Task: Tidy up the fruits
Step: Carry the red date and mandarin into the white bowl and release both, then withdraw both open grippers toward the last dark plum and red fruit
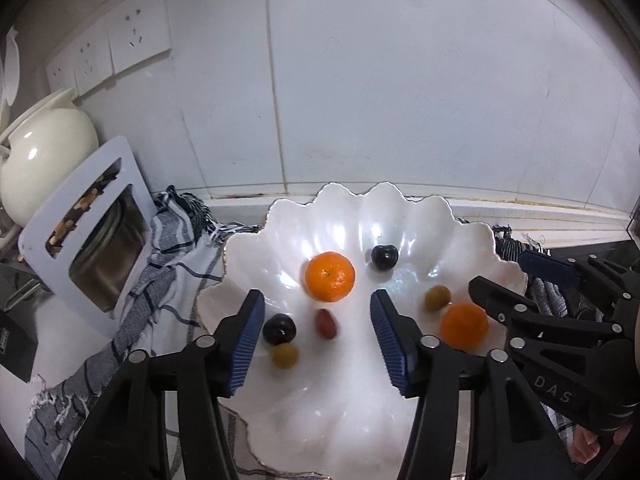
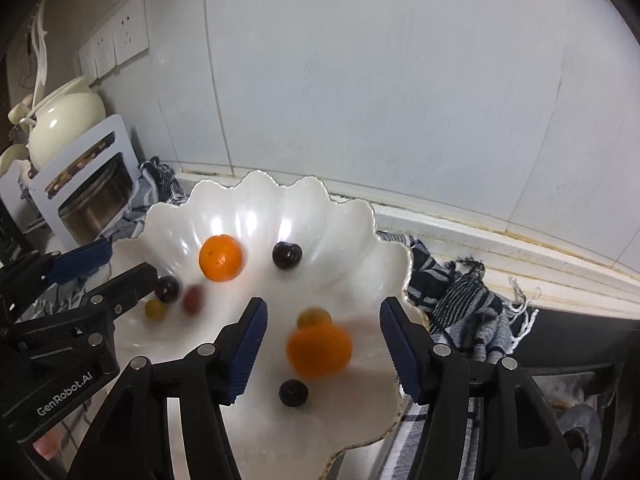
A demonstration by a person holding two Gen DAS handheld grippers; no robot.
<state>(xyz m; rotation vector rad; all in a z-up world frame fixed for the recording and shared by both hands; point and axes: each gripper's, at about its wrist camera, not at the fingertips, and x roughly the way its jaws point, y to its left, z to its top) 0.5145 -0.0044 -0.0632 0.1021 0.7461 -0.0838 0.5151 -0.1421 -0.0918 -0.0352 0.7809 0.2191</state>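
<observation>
Orange and glossy, two mandarins (image 1: 330, 276) (image 1: 464, 326) sit in the pearly, scallop-edged white bowl (image 1: 344, 208) with dark cherries (image 1: 384, 257), olive-green fruits (image 1: 437, 297) and a blurred red one (image 1: 326, 323). Beneath lies a striped, frayed cloth (image 1: 176, 248). Left gripper (image 1: 318, 334) and right gripper (image 2: 322, 344) hover wide apart, empty, ribbed blue pads (image 1: 248, 340) showing; "GenRobot.AI" and "DAS" read on their black frames.

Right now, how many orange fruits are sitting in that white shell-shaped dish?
2. One orange lies toward the back of the dish, beside a dark plum. The other orange, blurred, sits near the front between the right gripper's fingers. None seems hidden.
</observation>
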